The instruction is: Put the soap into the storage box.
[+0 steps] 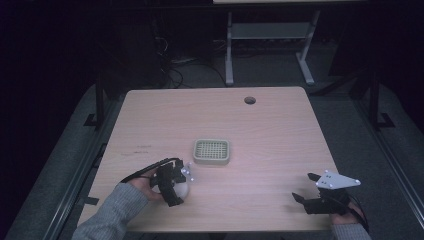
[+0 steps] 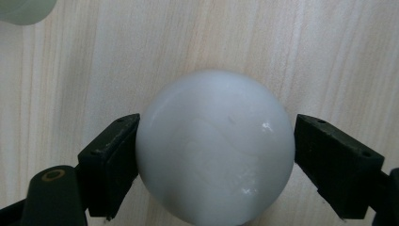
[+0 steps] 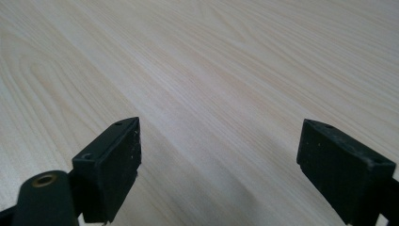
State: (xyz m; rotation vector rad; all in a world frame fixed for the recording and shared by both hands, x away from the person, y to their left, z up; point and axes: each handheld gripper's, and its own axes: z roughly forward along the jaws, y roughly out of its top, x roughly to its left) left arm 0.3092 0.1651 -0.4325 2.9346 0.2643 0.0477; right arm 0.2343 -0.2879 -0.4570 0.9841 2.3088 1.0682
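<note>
Ball [image 2: 214, 148] is sitting between the jaws of the left gripper [image 1: 172, 186], a smooth white sphere lying on the table [image 1: 270, 145] at about seven o'clock from the table's middle, near the front edge. In the left gripper view both black pads are pressing against the ball's sides at nine and three o'clock, so the jaws are clamping it, though in the dim high view the contact itself is hard to make out. Pale wood grain is showing all round the ball, and a bit of a pale green thing, probably the basket, is peeking in at eleven o'clock in that view. From above, the person's left hand [image 1: 142, 187], in a grey sleeve [image 1: 107, 215], is coming in from the bottom edge at seven o'clock and is wrapping around the gripper's body, with its cable looping off toward nine o'clock. A small square basket [image 1: 212, 152] with a grid bottom is resting on the table close to the middle, at about one o'clock from the ball and apart from it. The right gripper [image 1: 306, 187] is hovering low over the table at about five o'clock, well apart from the ball and the basket, its grey plate on top. In the right gripper view its jaws are standing wide apart with bare wood between them.
</note>
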